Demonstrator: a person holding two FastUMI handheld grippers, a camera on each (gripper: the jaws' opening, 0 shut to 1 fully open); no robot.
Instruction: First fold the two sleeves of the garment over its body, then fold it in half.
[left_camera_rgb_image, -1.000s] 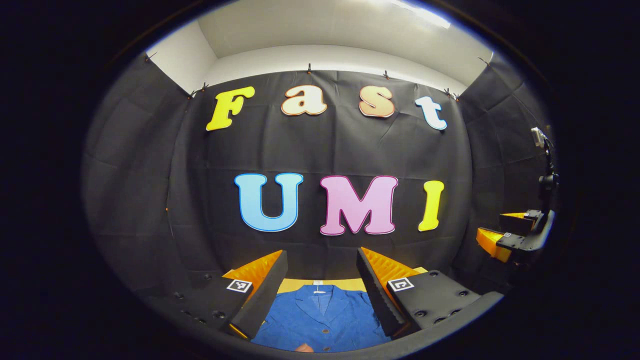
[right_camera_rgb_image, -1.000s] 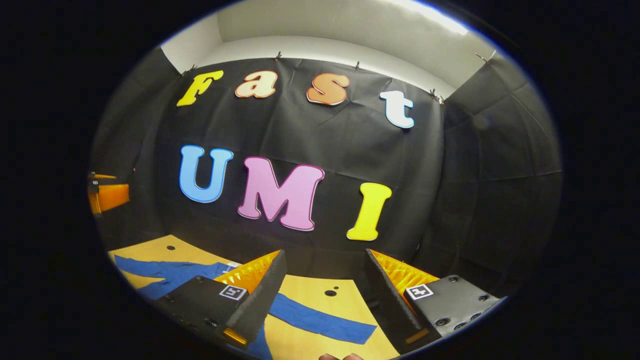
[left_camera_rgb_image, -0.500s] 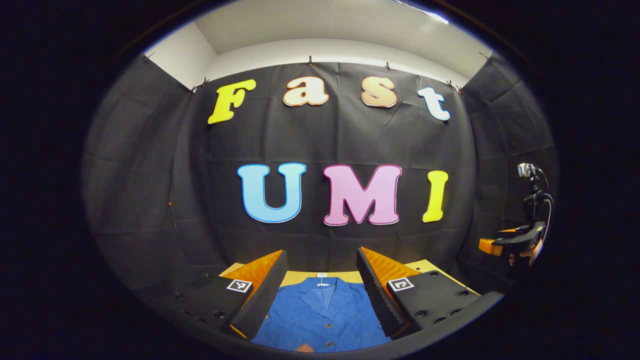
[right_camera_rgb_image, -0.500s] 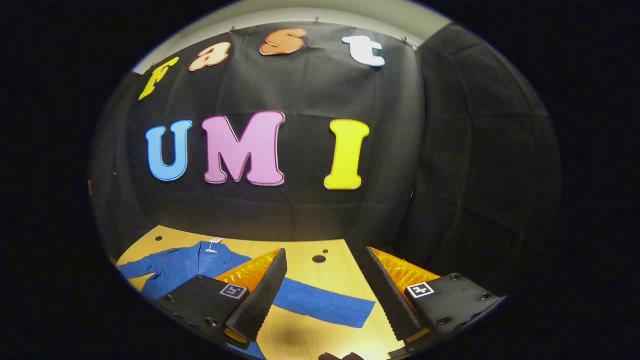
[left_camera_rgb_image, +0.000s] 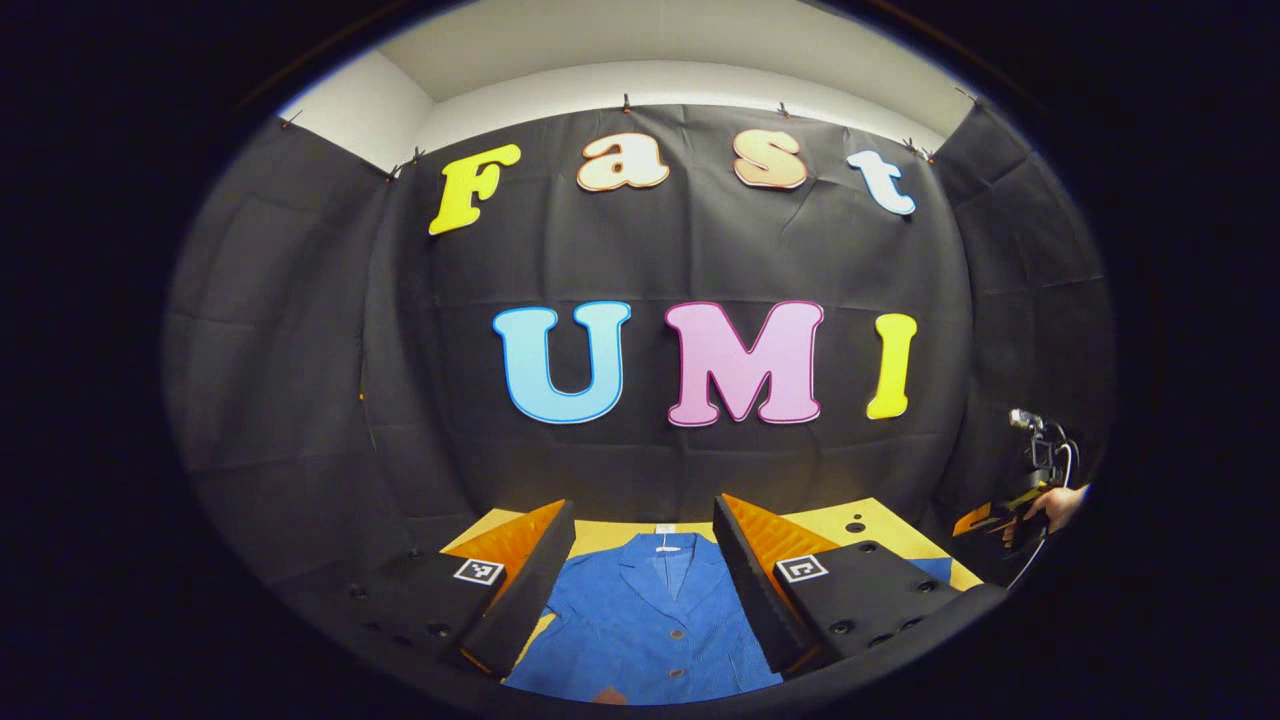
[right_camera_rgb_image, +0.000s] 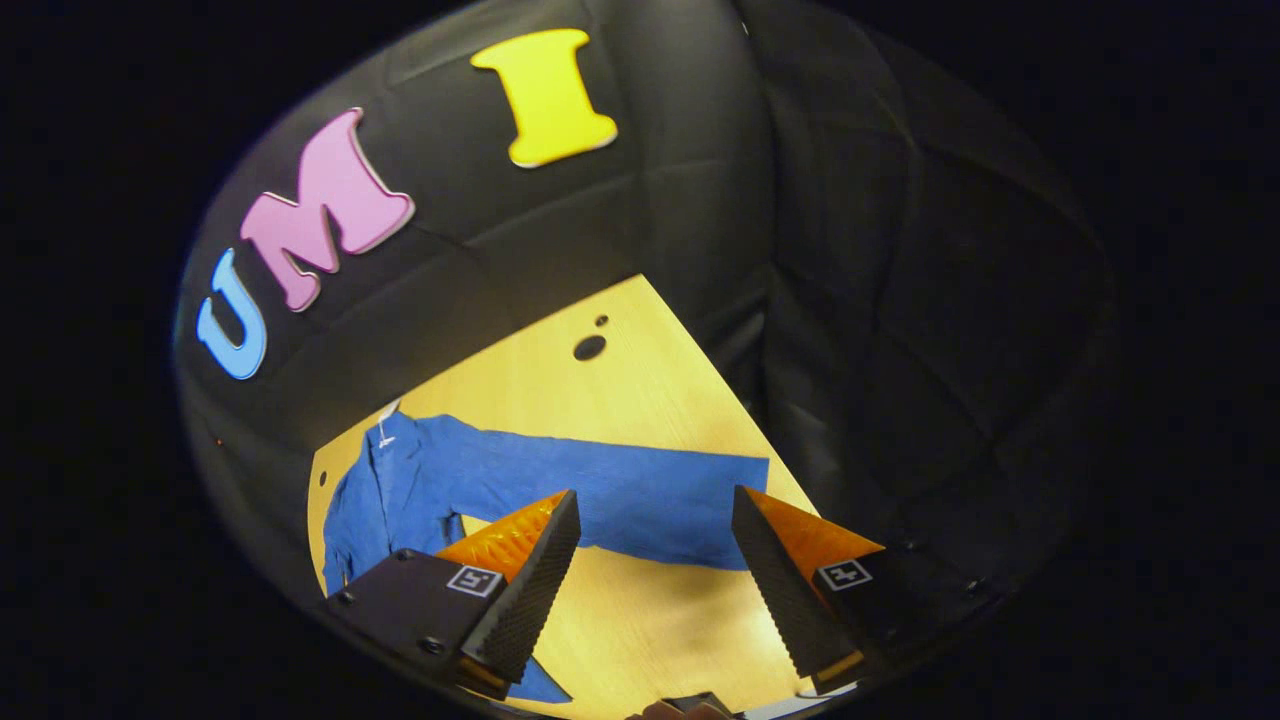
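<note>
**Shirt lying flat on the table, both grippers open above it**

Left gripper view. Shirt (left_camera_rgb_image: 640, 625), blue, with a collar and a row of buttons down the front, lies spread on a yellow wooden table (left_camera_rgb_image: 880, 520). Its collar points toward the black cloth wall (left_camera_rgb_image: 690, 250), and a small white tag sits at the neck. The left gripper (left_camera_rgb_image: 642, 570) hangs above the shirt's chest with its jaws wide apart; nothing is between the fingers, and the shirt front shows through the gap. Whether the fingertips touch the cloth cannot be told. At the far right edge, a hand (left_camera_rgb_image: 1060, 500) holds the other gripper low, near the table's right side. A dark round hole is in the tabletop near that corner.

Right gripper view. The camera is tilted, so the table (right_camera_rgb_image: 620, 390) runs slantwise. The shirt (right_camera_rgb_image: 400, 490) lies at the left with one long sleeve (right_camera_rgb_image: 640, 500) stretched straight out across the wood toward the right edge, unfolded. The right gripper (right_camera_rgb_image: 655, 560) is held above the outer part of this sleeve, jaws wide open and holding nothing. The sleeve's cuff end lies between the two fingers, beyond their tips. Two dark holes mark the tabletop beyond the sleeve, near the wall (right_camera_rgb_image: 850, 250).
</note>
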